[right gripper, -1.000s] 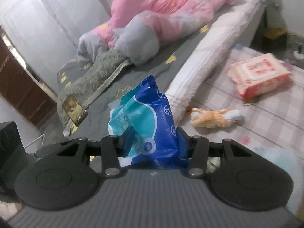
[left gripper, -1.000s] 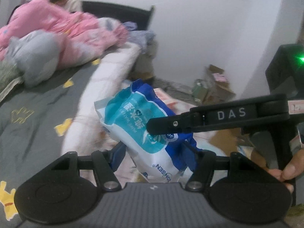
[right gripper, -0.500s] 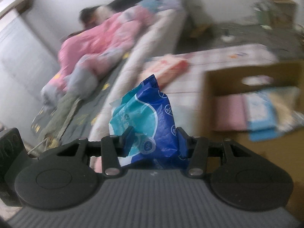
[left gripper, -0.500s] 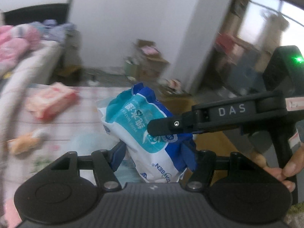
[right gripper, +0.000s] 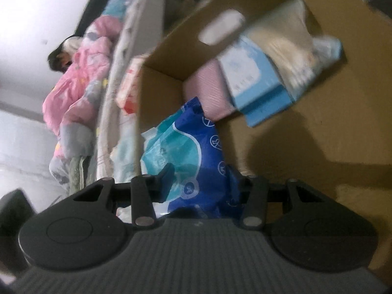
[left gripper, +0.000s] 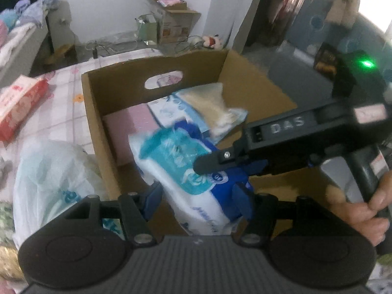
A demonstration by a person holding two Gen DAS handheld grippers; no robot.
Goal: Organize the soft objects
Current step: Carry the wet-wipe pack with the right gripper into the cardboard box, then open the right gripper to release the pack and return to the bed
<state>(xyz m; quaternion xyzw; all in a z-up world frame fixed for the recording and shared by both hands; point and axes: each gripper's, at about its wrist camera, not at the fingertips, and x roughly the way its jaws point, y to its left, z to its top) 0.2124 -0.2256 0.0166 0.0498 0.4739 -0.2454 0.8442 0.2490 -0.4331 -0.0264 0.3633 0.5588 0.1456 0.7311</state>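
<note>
Bedroom floor under a checked mat [left gripper: 68, 98] fills the left view: the left claw [left gripper: 196, 197] pinches a blue wipes pack [left gripper: 186, 171] over the cardboard box [left gripper: 98, 112] at 12 o'clock. Right view: the right claw [right gripper: 201, 181] grips that pack too. Placing step; next, lower and release.

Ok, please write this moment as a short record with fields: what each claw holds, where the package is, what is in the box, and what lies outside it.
left claw: shut on the blue wipes pack
right claw: shut on the same pack
pack position: held over the open cardboard box, near its front
already in box: pink pack, light blue pack, beige pack
outside box: red tissue pack and white plastic bag on the checked mat
</note>
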